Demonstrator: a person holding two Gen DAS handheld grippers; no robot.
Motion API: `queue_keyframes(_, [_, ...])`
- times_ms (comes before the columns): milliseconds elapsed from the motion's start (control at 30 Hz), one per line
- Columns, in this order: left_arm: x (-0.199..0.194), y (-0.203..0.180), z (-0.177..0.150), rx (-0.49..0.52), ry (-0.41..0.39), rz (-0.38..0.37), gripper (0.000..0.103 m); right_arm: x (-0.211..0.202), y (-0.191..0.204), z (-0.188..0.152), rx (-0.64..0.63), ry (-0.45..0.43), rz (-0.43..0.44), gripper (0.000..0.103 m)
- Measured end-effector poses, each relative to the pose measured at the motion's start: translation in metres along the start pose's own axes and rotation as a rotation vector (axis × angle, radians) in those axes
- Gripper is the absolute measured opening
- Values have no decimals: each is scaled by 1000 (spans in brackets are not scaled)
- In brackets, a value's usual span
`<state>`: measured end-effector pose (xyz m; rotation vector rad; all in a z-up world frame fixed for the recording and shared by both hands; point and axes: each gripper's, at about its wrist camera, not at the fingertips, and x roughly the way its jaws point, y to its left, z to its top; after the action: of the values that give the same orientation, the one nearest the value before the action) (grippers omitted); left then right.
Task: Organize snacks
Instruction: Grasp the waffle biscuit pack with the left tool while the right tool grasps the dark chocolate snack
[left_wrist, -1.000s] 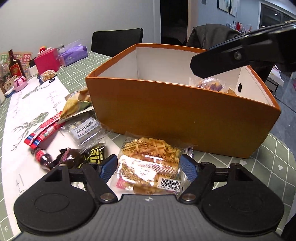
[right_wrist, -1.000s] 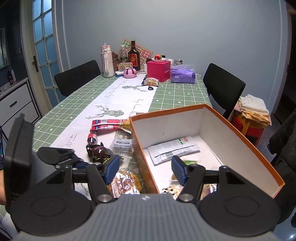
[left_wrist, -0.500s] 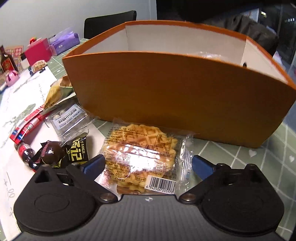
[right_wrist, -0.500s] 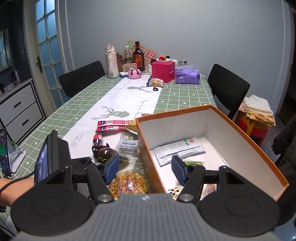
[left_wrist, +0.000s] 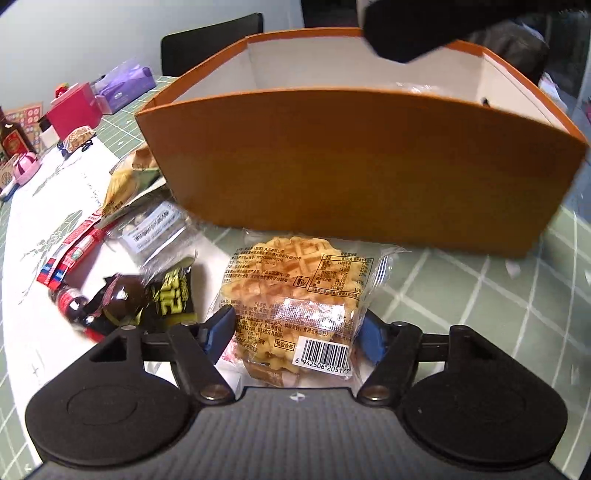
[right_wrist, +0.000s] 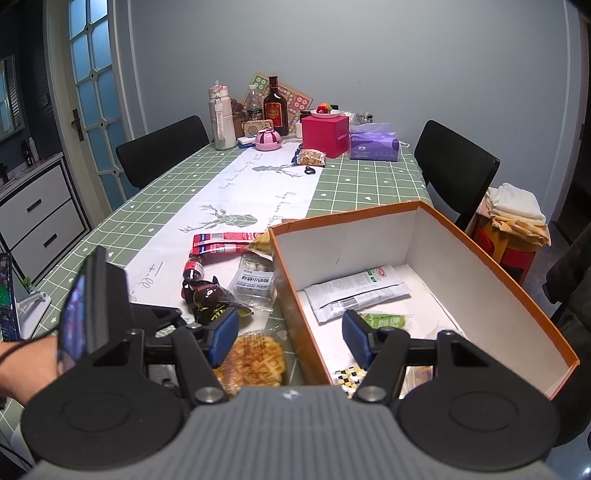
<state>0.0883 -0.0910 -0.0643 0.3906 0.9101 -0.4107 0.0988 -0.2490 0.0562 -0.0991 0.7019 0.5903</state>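
Two grippers are in my hands, both tilted down toward the table. My left gripper (left_wrist: 295, 330) points steeply down at the waffle packet (left_wrist: 301, 295), which lies flat on the green checked tablecloth (left_wrist: 517, 295) in the lower middle of the left wrist view, just in front of the orange box (left_wrist: 351, 166). Its jaws have just been closing around the packet: the blue pads (left_wrist: 219, 328) sit at the wrapper's two sides, touching the crinkled film, though I cannot tell whether they press firmly yet. My right gripper (right_wrist: 290, 338) hangs over the near corner of the box, jaws half open with nothing between them; one finger is outside the box wall, the other over the white interior.

Inside the box, in the right wrist view, lie a white sachet (right_wrist: 356, 291), a small green packet (right_wrist: 386, 321) and a chequered packet (right_wrist: 347, 374) at the lower edge. Left of the box, on the white table runner (right_wrist: 236, 192), a heap of snacks waits: red stick packs (right_wrist: 225, 242), a clear packet with a white label (right_wrist: 255, 282), a dark wrapped sweet (right_wrist: 205, 293) and a black-and-yellow packet (left_wrist: 173, 299) just beside the waffles. The tall orange wall stands between the waffle packet and the box interior. At the upper centre, a pink box (right_wrist: 325, 134), a purple tissue pack (right_wrist: 373, 144) and a brown bottle (right_wrist: 275, 109) stand at the far end of the table.
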Motion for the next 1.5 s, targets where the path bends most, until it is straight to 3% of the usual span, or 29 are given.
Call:
queue_keyframes(367, [-38,33,-58,-59,29,-6,79,29,34,3,-52,45,47,61])
queue_keyframes(700, [-63,63,-95,-124,36,6,79,92,80,8,-168,62,62,61])
queue_keyframes(900, [-70,80,-108,-167,39,10,79,136,112,2,-391,39,69,58])
queue_keyframes(1167, [-73,90,-114,-195,35,5,79,184,133,-2,-510,59,85,57])
queue_keyframes(1500, [-72,93,-114,-210,33,-8,79,210,130,-5,-542,94,55,53])
